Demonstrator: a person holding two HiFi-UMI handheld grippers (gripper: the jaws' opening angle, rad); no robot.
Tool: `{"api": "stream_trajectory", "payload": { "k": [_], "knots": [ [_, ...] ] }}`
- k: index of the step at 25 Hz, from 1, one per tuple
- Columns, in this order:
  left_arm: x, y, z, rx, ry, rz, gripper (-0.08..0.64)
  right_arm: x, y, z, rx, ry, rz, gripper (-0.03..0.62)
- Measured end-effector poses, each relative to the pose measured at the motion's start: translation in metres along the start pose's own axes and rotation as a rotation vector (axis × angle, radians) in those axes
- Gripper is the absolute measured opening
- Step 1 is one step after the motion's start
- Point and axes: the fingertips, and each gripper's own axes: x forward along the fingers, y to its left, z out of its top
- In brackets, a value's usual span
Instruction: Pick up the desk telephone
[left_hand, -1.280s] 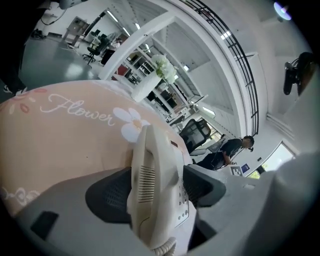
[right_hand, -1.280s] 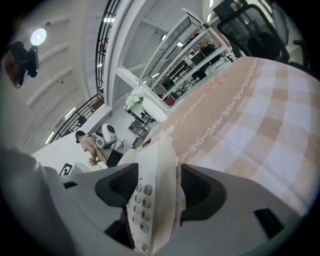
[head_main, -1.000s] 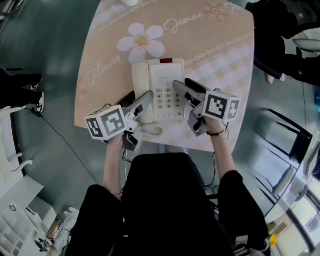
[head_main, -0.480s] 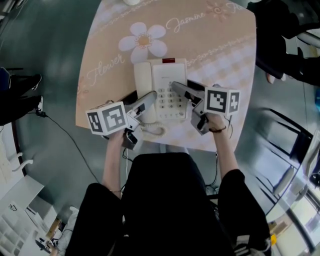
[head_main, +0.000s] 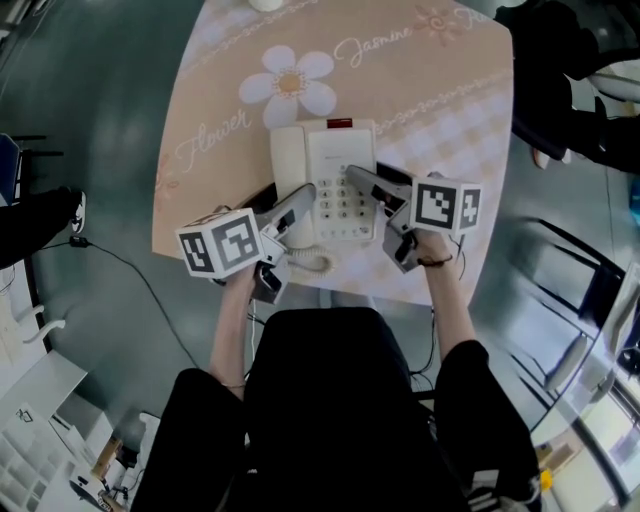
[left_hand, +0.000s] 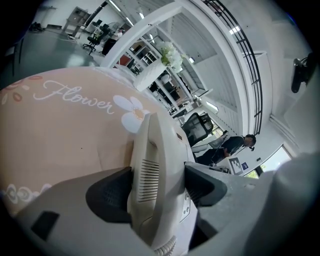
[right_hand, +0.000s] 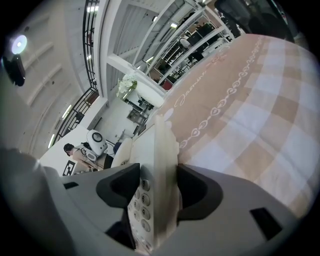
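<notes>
A cream desk telephone (head_main: 335, 160) with a keypad lies on the pink table (head_main: 440, 120). Its handset rests on the left side. My left gripper (head_main: 300, 200) comes in from the near left. In the left gripper view its dark pads (left_hand: 112, 195) press both sides of the handset end of the telephone (left_hand: 150, 165). My right gripper (head_main: 360, 180) reaches over the phone's right part. Its jaws are closing, and the keypad edge of the telephone (right_hand: 160, 150) stands between the pads (right_hand: 192, 187), which touch it on both sides.
The phone's coiled cord (head_main: 305, 262) lies near the table's front edge. Flower and lettering prints cover the tabletop. A person in dark clothes (head_main: 560, 90) stands beyond the table's right edge. Grey floor surrounds the table.
The right gripper has shifted slightly at the phone's right side. The left gripper and the telephone have kept their places.
</notes>
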Motion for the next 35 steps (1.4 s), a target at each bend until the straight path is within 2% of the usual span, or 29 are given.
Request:
{"api": "stream_trajectory", "payload": {
  "k": [14,35],
  "knots": [
    [-0.008,-0.013,0.0,0.016,0.01,0.008,0.322,-0.012,0.011,0.004,-0.018,-0.033,-0.001,0.224],
    [-0.059,-0.074,0.014,0.089,-0.04,0.008,0.321,-0.062,0.078,0.024,-0.077,-0.126,0.032,0.222]
  ]
}}
